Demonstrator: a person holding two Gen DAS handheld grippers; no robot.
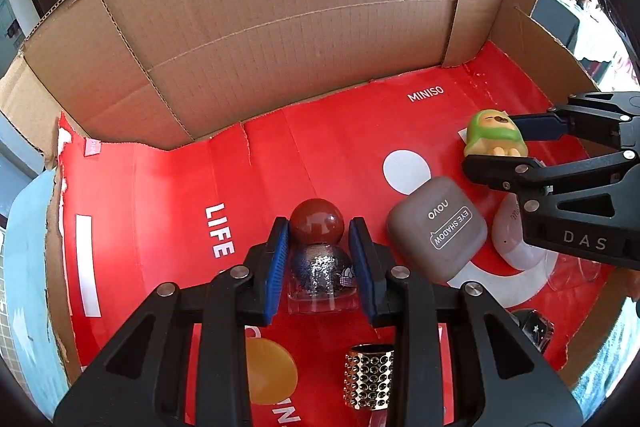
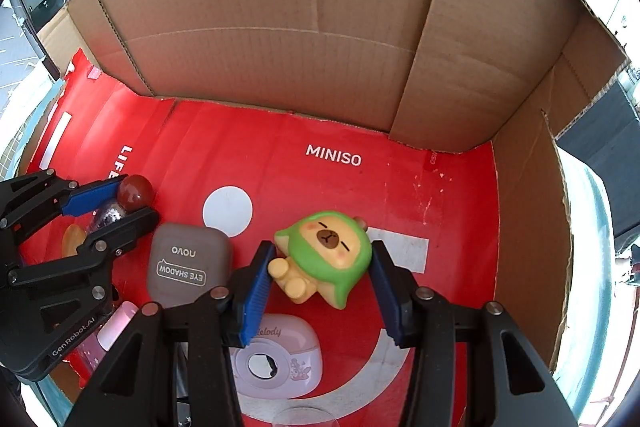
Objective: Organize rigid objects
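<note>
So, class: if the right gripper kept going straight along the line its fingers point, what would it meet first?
The right gripper already has the green-hooded capybara toy between its open fingers, so that toy comes first. Beyond it lies bare red floor, then probably the cardboard back wall.

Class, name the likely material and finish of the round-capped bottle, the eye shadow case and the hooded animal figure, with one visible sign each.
Bottle: clear glass or hard plastic, see-through base; its cap looks glossy, showing highlights.
Eye shadow case: matte plastic, no glare.
Figure: smooth vinyl or rubber, probably; soft sheen.
</note>
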